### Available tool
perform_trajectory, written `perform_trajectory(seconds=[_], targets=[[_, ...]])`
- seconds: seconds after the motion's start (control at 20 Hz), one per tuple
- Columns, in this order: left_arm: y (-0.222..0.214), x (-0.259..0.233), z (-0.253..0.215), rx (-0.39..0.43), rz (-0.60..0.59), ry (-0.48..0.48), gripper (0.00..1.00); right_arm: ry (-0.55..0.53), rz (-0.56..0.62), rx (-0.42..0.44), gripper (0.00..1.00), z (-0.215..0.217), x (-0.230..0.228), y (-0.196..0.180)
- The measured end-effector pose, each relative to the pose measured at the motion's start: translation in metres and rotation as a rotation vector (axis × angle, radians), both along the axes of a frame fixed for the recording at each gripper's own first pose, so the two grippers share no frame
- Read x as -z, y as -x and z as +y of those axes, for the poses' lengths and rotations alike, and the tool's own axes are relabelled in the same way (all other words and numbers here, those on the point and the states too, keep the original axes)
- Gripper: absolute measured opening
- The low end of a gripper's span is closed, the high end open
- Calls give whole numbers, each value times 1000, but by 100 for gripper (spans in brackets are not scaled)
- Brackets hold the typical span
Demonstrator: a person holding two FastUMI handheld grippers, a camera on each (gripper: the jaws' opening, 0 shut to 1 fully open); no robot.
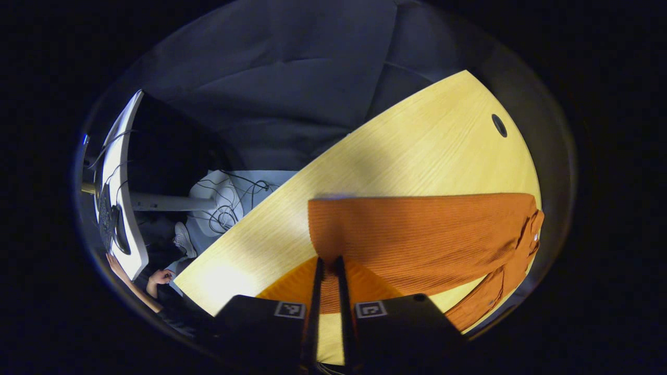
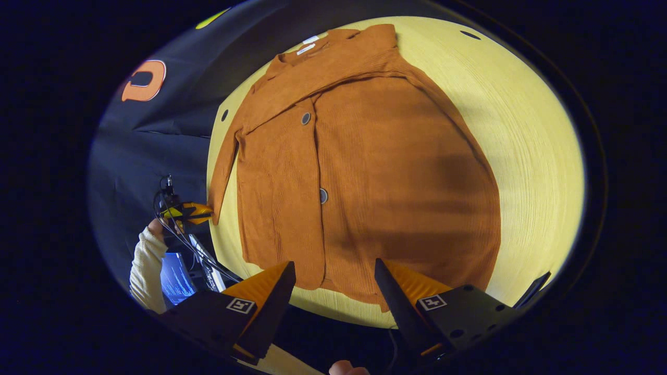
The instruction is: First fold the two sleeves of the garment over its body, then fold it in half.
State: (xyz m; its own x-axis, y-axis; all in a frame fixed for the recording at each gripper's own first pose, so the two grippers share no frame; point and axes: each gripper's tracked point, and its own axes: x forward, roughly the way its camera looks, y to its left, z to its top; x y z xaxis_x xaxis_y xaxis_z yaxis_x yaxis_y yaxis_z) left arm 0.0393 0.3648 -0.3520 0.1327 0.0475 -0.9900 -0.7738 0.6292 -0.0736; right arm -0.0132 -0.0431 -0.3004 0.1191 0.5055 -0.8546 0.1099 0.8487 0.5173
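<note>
Clearly the orange button-front cardigan (image 2: 365,172) lies flat on the yellow wooden table (image 2: 531,156), and everything else is placed around it. At the cardigan's left edge in the right gripper view, the left gripper (image 2: 187,212) sits at the cuff of the one sleeve (image 2: 224,166) that runs down that side; in the left gripper view its fingers (image 1: 317,284) stand nearly together with orange knit (image 1: 328,291) between them, so it seems to be pinching the cuff, presumably to carry the sleeve across the body. The opposite sleeve (image 2: 323,78) lies diagonally over the chest near the collar, which suggests one sleeve fold is done. Further right, near the hem, the right gripper (image 2: 333,289) hovers above the cardigan with its fingers spread wide and nothing between them, likely waiting clear of the fabric until the halving fold needs it. Beyond the table's left edge, a person's pale sleeve (image 2: 146,260) shows beside a lit screen (image 2: 174,278).
</note>
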Motion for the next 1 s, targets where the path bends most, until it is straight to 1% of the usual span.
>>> perform_trajectory(seconds=[0.05,0.1,0.15,0.2,0.25,0.3,0.4,0.55,0.65,0.8,1.0], targets=[[0,-1,-1,8,13,-5,8,3,2,10,97,-5,2,3],[2,-1,0,17,25,-8,6,14,3,16,97,-10,4,5],[-2,0,-7,26,24,12,4,32,0,19,93,-17,7,7],[-8,-4,-14,32,15,31,4,43,-5,21,93,-22,8,8],[-13,-8,-16,37,7,27,3,50,-6,26,93,-28,10,11],[-16,-15,-18,57,3,17,3,46,-4,34,97,-31,10,14],[-27,-34,-22,106,-13,-13,3,31,6,55,97,-37,15,20],[-61,-68,-41,191,-53,-49,3,15,21,84,97,-47,23,30],[-88,-88,-68,247,-102,-49,3,-4,14,105,97,-53,25,33],[-117,-116,-112,308,-143,-54,3,-15,5,135,97,-62,29,33],[-160,-153,-178,430,-196,-85,3,-48,-11,152,97,-71,25,30]])
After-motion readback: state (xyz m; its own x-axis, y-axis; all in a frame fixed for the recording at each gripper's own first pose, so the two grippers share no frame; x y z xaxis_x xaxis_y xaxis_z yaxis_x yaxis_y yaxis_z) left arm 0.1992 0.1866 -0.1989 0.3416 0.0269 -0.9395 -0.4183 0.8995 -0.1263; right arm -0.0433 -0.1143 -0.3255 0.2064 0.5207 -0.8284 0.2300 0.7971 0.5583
